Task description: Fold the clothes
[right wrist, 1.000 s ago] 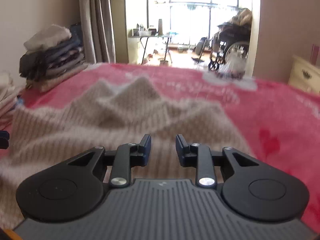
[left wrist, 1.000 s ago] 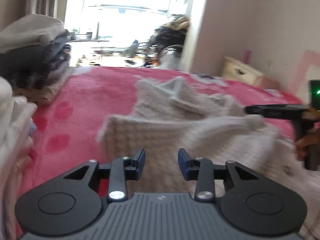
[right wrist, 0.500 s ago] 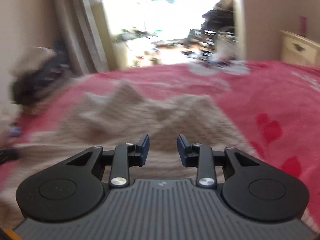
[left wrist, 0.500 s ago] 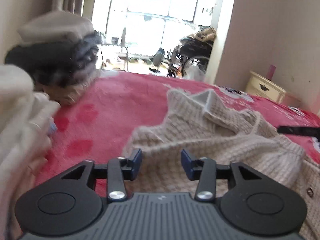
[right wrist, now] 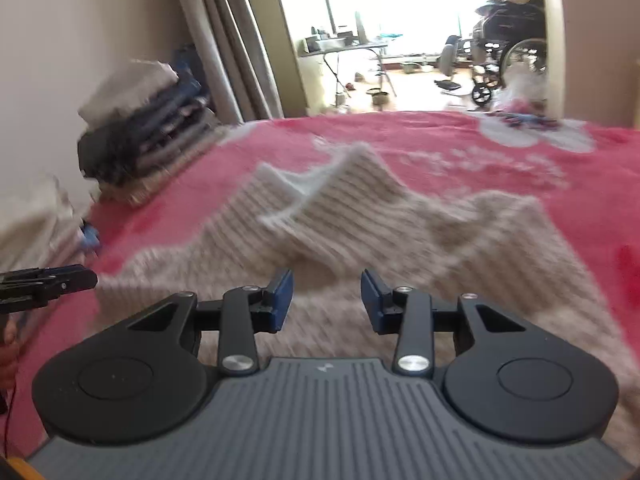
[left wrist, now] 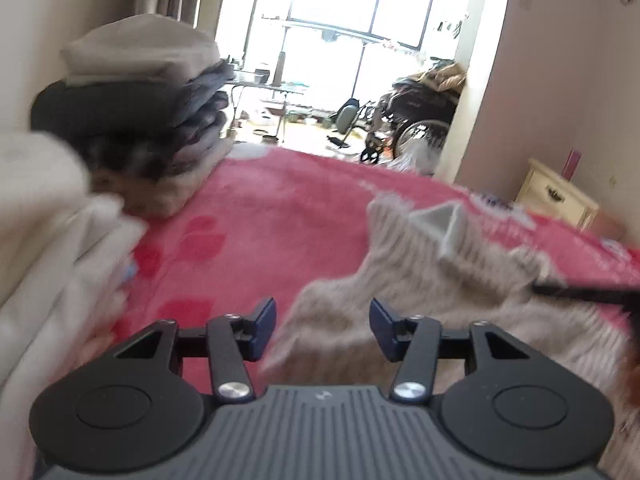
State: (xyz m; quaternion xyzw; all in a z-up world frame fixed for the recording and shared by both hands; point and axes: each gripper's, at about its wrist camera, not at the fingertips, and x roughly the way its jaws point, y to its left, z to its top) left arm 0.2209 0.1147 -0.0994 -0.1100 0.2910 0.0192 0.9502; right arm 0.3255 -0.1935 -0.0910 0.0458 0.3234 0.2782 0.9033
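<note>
- While I look through the left wrist view, my left gripper [left wrist: 322, 328] hangs over the near left edge of the beige knit sweater [left wrist: 460, 292], its jaws apart and just been opening, with nothing pressed between them; only the sweater's edge and the red bedspread [left wrist: 280, 208] show in the gap.
- The sweater lies on the bed, rumpled, a ribbed part poking up at its far side, so I judge it not yet folded.
- At the left of this view a stack of folded clothes [left wrist: 140, 112] sits against the wall, with a paler pile [left wrist: 52, 240] nearer me; that part of the job looks done.
- The tip of my right gripper [left wrist: 584, 294] enters from the right edge over the sweater.
- In the right wrist view, my right gripper [right wrist: 326, 300] hovers over the sweater's [right wrist: 380, 220] middle, jaws apart and just been opening, clamped on nothing.
- The left gripper [right wrist: 48, 282] shows at the left edge, beside the sweater's left side.
- I judge the sweater is the piece in hand: both grippers empty, the folds all left to make, then it joins the stack [right wrist: 144, 128].
</note>
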